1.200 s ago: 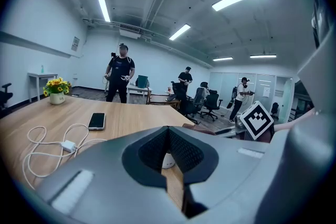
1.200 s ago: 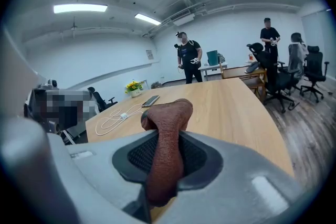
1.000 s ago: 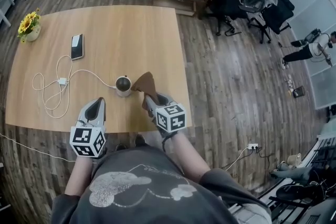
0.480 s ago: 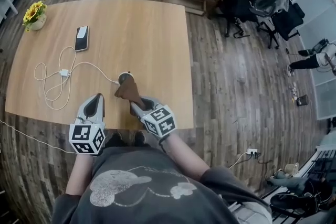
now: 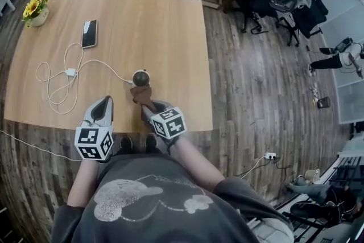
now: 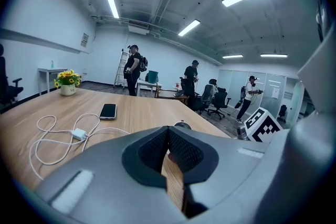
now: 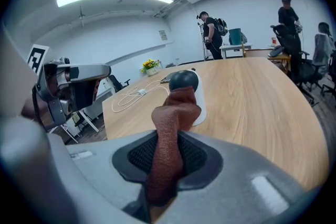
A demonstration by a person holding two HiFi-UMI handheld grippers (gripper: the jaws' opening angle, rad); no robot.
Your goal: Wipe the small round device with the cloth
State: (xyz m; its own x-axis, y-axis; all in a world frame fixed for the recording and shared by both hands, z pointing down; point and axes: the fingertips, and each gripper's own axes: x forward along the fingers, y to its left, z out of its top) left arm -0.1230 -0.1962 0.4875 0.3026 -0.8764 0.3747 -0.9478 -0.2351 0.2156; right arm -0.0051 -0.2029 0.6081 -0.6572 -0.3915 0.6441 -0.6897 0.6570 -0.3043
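Cloth (image 5: pixel 142 95) now against device (image 5: pixel 140 76), near side

left tongs (image 5: pixel 103 105) closed, empty, held low; right tongs (image 5: pixel 148 111) clamped on cloth (image 5: pixel 142 95), extended forward.

left gripper (image 5: pixel 102 105) and right gripper (image 5: pixel 149 111): grey shells, black ribbed pads (image 6: pixel 185 151) lining jaws, black-and-white marker cubes (image 5: pixel 94 143) behind jaws; dark grey printed t-shirt (image 5: pixel 142 202).

Showing no words, brands or numbers clear enough for reading. Bearing only black-and-white square codes, no letters, on the cubes of the left gripper (image 5: pixel 104 102) and right gripper (image 5: pixel 148 108). Blurring beyond reading: the far wall sign (image 6: pixel 84 39) and the flower pot (image 6: pixel 66 91) mark.
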